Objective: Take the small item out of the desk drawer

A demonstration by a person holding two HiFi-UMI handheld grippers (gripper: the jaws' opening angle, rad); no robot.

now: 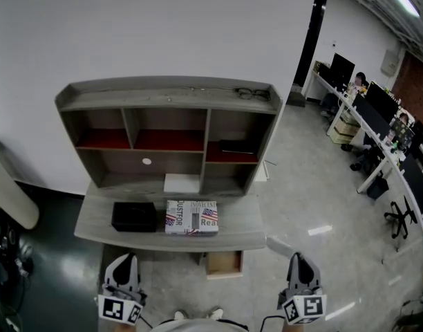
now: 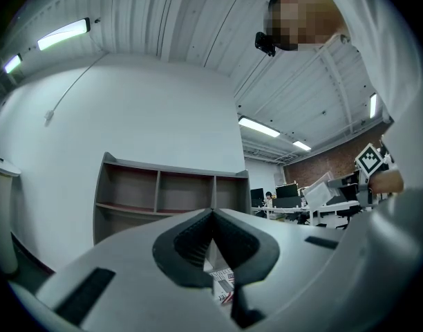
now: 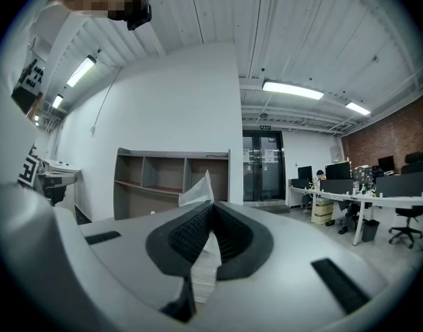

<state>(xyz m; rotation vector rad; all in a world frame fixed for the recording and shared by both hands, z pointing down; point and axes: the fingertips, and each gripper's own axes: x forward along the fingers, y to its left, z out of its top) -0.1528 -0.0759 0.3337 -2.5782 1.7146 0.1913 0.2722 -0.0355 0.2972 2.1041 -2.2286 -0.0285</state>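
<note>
Head view: grey counter (image 1: 246, 228) with a shelf hutch (image 1: 168, 93) on it, standing against a white wall at frame centre. On the counter, a black box (image 1: 134, 216) sits just left of a flag-print box (image 1: 191, 217); a white block (image 1: 182, 183) stands behind them in the hutch's low middle bay. A dark flat object (image 1: 237, 146) lies in the right shelf compartment.

Drawer (image 1: 224, 263) is pulled out under the counter's front edge, below the flag-print box. Its tan inside shows, and no contents can be made out.

Left claw (image 1: 124, 259) is at lower left and right claw (image 1: 298, 256) at lower right, both below the counter's front edge and well apart, one on each side of the drawer.

Left gripper view: pads meet at the tip with nothing caught between them. A strip of the flag-print box shows through the gap lower down.

Right gripper view: pads are pressed together on a small white packet (image 3: 196, 189), thin and crinkled. One corner sticks up above the tips and more of it shows below the pads. The packet is out of the drawer, carried at the lower right of the head view.

Office desks with monitors (image 1: 377, 106) run along the right edge.
</note>
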